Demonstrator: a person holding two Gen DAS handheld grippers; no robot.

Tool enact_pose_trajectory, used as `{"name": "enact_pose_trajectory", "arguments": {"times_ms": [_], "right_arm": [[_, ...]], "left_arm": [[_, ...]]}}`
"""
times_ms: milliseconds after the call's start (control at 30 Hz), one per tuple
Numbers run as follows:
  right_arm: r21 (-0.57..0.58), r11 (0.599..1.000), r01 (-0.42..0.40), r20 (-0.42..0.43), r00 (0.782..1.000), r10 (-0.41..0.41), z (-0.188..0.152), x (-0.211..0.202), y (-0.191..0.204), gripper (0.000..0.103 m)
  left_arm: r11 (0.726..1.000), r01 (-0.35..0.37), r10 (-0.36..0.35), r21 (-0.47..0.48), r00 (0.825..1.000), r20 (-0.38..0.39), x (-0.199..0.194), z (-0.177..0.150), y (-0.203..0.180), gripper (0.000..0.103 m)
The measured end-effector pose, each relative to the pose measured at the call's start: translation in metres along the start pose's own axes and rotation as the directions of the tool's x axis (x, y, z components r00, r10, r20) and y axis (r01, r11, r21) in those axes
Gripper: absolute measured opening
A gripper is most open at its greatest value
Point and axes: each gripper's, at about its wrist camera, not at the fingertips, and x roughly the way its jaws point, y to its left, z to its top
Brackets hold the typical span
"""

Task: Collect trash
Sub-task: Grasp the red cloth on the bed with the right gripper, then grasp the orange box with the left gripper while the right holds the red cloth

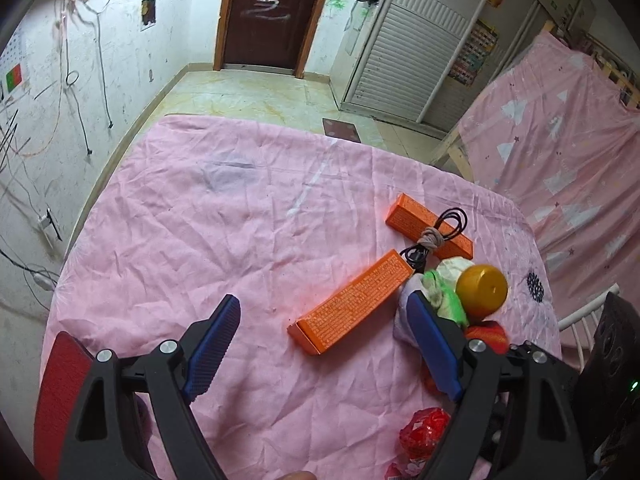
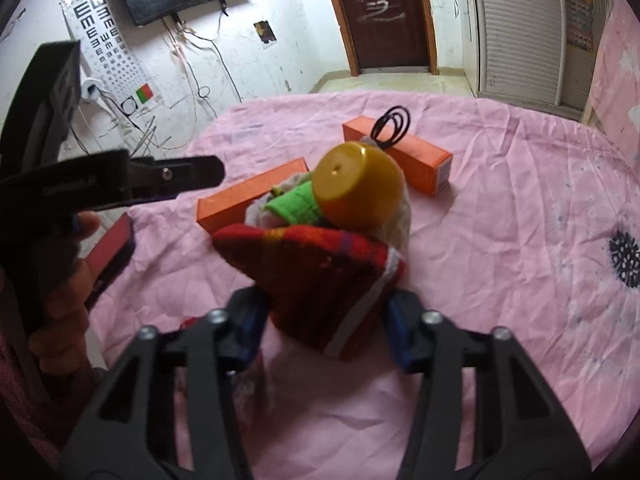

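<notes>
Right view only: right gripper (image 2: 324, 320) jaws clamp red bag (image 2: 316, 272).

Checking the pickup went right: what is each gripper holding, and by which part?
Right gripper grips the red snack packet by its near, lower end. Left gripper is open, holding nothing.

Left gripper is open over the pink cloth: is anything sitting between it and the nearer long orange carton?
Nothing visible blocks it. The left gripper hangs open and empty, and the nearer long orange carton lies on bare pink cloth just ahead of its fingertips. The coiled black cable rests at the carton's far end, clear of the approach.
</notes>
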Motion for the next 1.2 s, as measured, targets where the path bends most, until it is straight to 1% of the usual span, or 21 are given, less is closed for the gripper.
{"name": "enact_pose_trajectory", "arguments": {"times_ms": [33,100,167,267,333,500,533,567,600,667,700,733,767,867,933,1133,1200], "right_arm": [[0.012,1.0,0.002,0.021,1.0,-0.002,-0.002,-0.007,-0.005,0.037],[0.038,0.999,-0.002,0.049,0.999,0.0,-0.003,-0.017,-0.013,0.035],[0.075,0.997,-0.007,0.095,0.995,0.0,-0.007,-0.033,-0.026,0.035],[0.111,0.994,0.001,0.13,0.991,-0.015,-0.009,-0.051,-0.042,0.034],[0.127,0.992,0.015,0.15,0.988,-0.034,-0.011,-0.06,-0.05,0.035],[0.159,0.987,0.015,0.191,0.98,-0.046,-0.017,-0.079,-0.067,0.035],[0.166,0.986,0.012,0.197,0.979,-0.045,-0.019,-0.082,-0.071,0.035],[0.173,0.985,0.009,0.202,0.978,-0.045,-0.021,-0.083,-0.073,0.035],[0.176,0.984,0.008,0.203,0.978,-0.044,-0.022,-0.084,-0.076,0.035],[0.18,0.984,0.004,0.207,0.978,-0.042,-0.025,-0.086,-0.079,0.035],[0.181,0.984,0.0,0.209,0.977,-0.039,-0.026,-0.087,-0.079,0.035],[0.183,0.983,-0.006,0.213,0.977,-0.034,-0.027,-0.088,-0.08,0.035],[0.185,0.983,-0.008,0.216,0.976,-0.033,-0.028,-0.089,-0.082,0.035],[0.192,0.981,-0.007,0.223,0.974,-0.036,-0.031,-0.092,-0.088,0.035],[0.198,0.98,-0.008,0.229,0.973,-0.038,-0.032,-0.094,-0.092,0.035],[0.213,0.977,0.017,0.265,0.961,-0.074,-0.039,-0.116,-0.102,0.035],[0.226,0.974,0.027,0.284,0.954,-0.092,-0.04,-0.126,-0.107,0.035]], "left_arm": [[1.0,0.007,-0.007,0.016,1.0,-0.002,0.0,-0.001,-0.003,0.078],[0.999,0.014,-0.014,0.043,1.0,-0.008,0.0,-0.002,-0.007,0.078],[0.996,0.019,-0.018,0.086,1.0,-0.014,0.001,-0.004,-0.015,0.078],[0.989,0.021,-0.017,0.147,0.999,-0.027,0.007,-0.008,-0.028,0.078],[0.985,0.005,0.0,0.174,1.0,-0.03,0.013,-0.009,-0.034,0.078],[0.979,-0.032,0.04,0.202,0.999,-0.036,0.026,-0.011,-0.041,0.077],[0.978,-0.046,0.054,0.204,0.998,-0.032,0.027,-0.011,-0.042,0.072],[0.977,-0.054,0.062,0.204,0.998,-0.03,0.029,-0.011,-0.042,0.066],[0.977,-0.06,0.068,0.203,0.997,-0.029,0.029,-0.011,-0.042,0.062],[0.977,-0.081,0.089,0.197,0.996,-0.032,0.031,-0.01,-0.042,0.036],[0.979,-0.073,0.082,0.19,0.996,-0.044,0.032,-0.011,-0.04,0.033],[0.981,-0.063,0.074,0.185,0.996,-0.057,0.034,-0.011,-0.039,0.026],[0.98,-0.064,0.077,0.187,0.995,-0.062,0.037,-0.012,-0.039,0.021],[0.979,-0.077,0.088,0.19,0.995,-0.053,0.036,-0.016,-0.042,0.017],[0.982,-0.07,0.08,0.177,0.996,-0.049,0.034,-0.017,-0.042,0.017],[0.983,-0.068,0.064,0.171,0.997,0.031,0.006,-0.014,-0.05,0.017],[0.98,-0.062,0.051,0.189,0.997,0.062,-0.008,-0.013,-0.059,0.017]]}}
